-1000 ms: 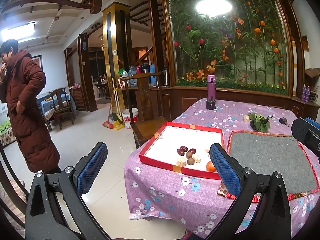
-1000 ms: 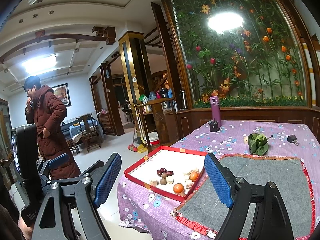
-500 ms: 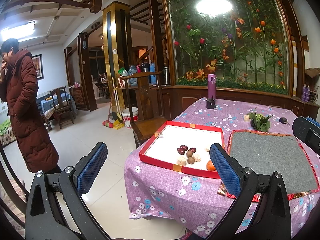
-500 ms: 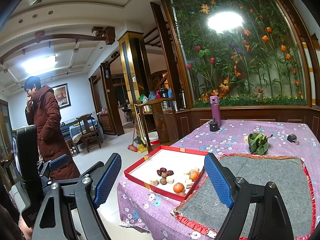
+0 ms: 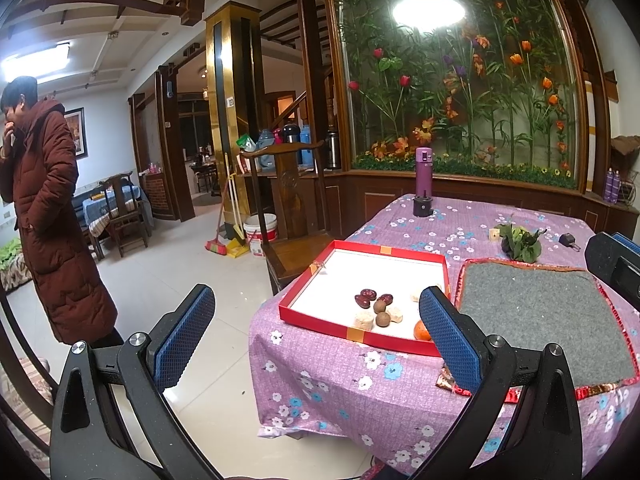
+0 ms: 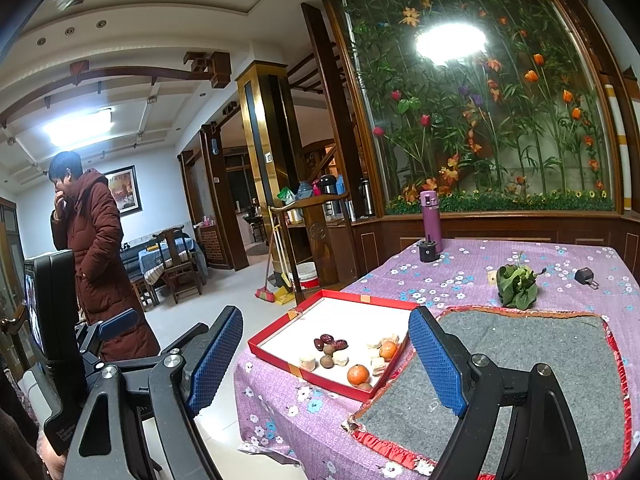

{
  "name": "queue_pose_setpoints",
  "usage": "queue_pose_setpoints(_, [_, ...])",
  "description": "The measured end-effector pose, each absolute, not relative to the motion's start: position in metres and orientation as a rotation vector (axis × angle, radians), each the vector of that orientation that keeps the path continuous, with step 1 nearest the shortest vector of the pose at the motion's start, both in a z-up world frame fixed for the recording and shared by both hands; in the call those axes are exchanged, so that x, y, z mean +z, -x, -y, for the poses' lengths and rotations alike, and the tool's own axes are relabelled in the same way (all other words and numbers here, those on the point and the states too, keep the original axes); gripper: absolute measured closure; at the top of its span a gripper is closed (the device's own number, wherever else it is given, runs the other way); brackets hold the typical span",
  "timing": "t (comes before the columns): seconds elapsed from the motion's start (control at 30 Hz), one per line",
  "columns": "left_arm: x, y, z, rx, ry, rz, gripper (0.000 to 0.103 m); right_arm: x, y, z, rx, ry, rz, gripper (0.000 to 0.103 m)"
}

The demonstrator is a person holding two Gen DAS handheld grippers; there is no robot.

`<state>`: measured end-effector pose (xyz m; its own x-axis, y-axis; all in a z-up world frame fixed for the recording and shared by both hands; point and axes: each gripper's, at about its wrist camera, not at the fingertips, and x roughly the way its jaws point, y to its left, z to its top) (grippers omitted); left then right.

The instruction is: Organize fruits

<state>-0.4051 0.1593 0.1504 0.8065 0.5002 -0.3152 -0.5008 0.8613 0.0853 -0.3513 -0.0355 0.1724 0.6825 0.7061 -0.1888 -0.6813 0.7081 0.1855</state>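
A red tray [image 5: 304, 308] with a white floor sits at the near left corner of the purple flowered table [image 5: 320, 384]. In it lie dark red dates [image 5: 366, 296], brown longans [image 5: 380, 306], pale chunks [image 5: 363, 320] and an orange [image 5: 422, 330]. The right wrist view shows the tray [image 6: 280, 354] with two oranges [image 6: 358, 374], dates [image 6: 328, 342] and pale chunks [image 6: 307, 362]. My left gripper [image 5: 316, 340] hangs open short of the table with nothing between its fingers. My right gripper [image 6: 326, 364] is open too, also short of the table.
A grey felt mat [image 5: 540, 312] with red trim lies right of the tray. Behind it are a leafy bunch [image 5: 520, 240], a key fob [image 5: 568, 240], a purple bottle [image 5: 423, 176] and its cap [image 5: 422, 205]. A wooden chair [image 5: 296, 208] stands left of the table. A person in a brown coat [image 5: 48, 220] stands far left.
Both grippers and the fruit stay where they were. Only the person in the brown coat has shifted slightly.
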Motion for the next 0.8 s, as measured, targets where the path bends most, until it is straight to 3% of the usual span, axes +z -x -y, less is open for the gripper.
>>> queue_pose_setpoints(0.8, [0.15, 0.4044, -0.159, 0.534, 0.002, -0.339, 0.0, 0.1705, 0.3526, 0.0353, 0.777, -0.106, -0.259, 0.02])
